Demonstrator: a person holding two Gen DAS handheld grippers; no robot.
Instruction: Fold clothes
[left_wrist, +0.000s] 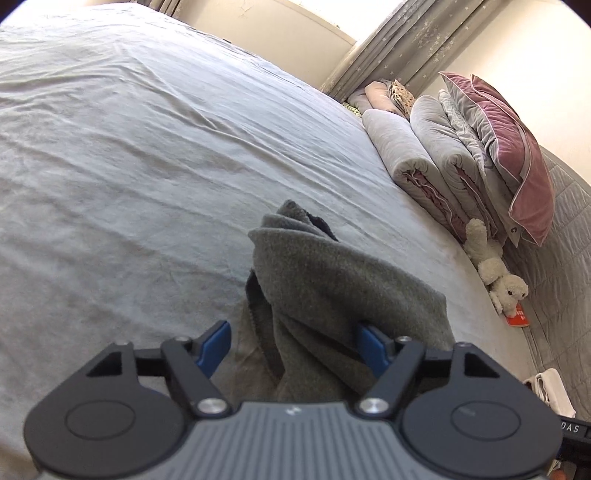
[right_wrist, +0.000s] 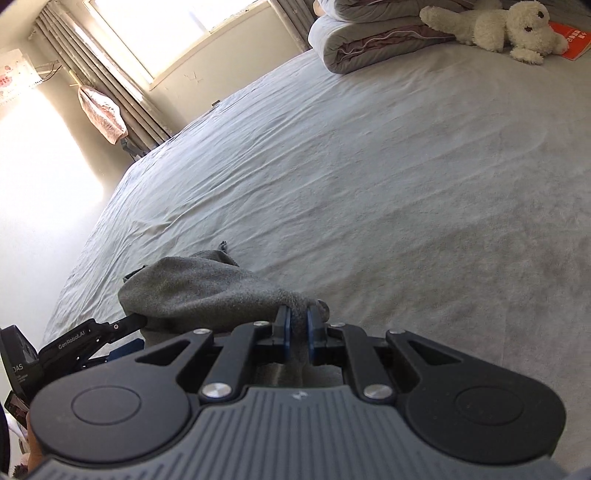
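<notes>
**Grey garment bunched between your two grippers**

Left wrist view: your left gripper (left_wrist: 295, 341) has its blue pads spread apart, with the crumpled grey fleece garment (left_wrist: 332, 288) heaped between them; whether either pad presses the cloth you can't tell here. It rises ahead of the jaws over the pale grey bedsheet (left_wrist: 129, 166).

Right wrist view: your right gripper (right_wrist: 298, 325) is clamped on a thin corner of that garment, whose bulk runs leftward to the left gripper. Only this view shows both grippers; spreading them looks like the next step.
</notes>
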